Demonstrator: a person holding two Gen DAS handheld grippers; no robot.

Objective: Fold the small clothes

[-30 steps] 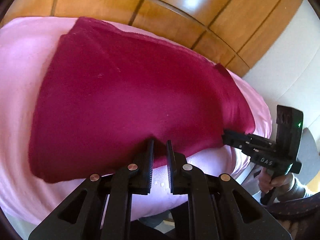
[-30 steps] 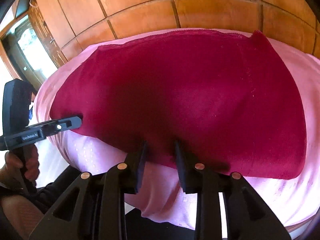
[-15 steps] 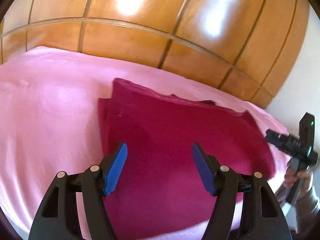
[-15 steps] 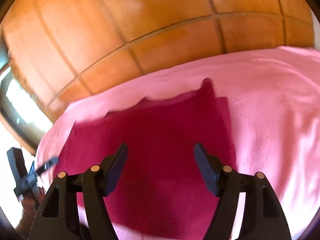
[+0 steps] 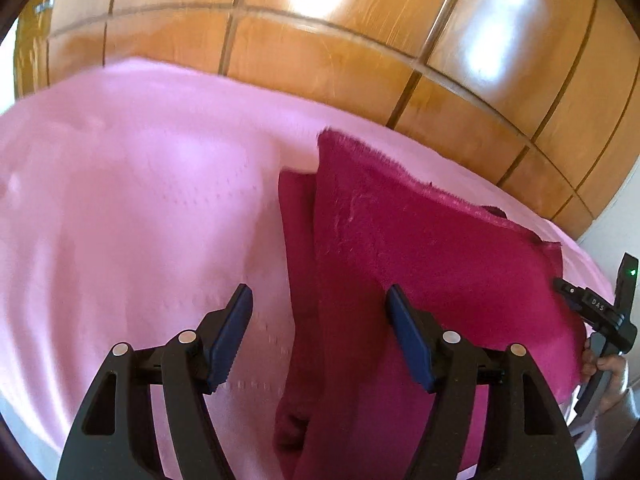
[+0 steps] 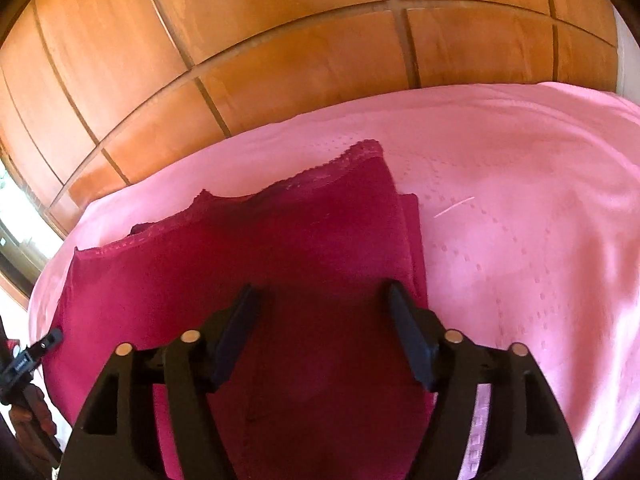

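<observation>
A crimson garment (image 5: 420, 260) lies folded on the pink sheet (image 5: 140, 200), with a narrow under-layer showing along its left side. My left gripper (image 5: 320, 320) hovers open over that left edge, nothing between its blue pads. In the right wrist view the garment (image 6: 280, 260) shows a lace-trimmed far edge. My right gripper (image 6: 320, 312) hangs above its right part with jaws opening and no cloth between them. The right gripper (image 5: 564, 286) also shows at the garment's right end, and the left gripper (image 6: 54, 336) at its left end.
Glossy wooden panels (image 5: 320, 60) rise behind the bed, also in the right wrist view (image 6: 280, 40). A hand (image 5: 600, 368) holds the right gripper's handle. A thin pale thread (image 6: 454, 206) lies on the sheet (image 6: 520, 240). A bright window sits at the far left.
Both grippers were shut on the garment's near edge a second ago; both have let go and opened. The left view has swung left, the right view right, with the garment now lying folded.
</observation>
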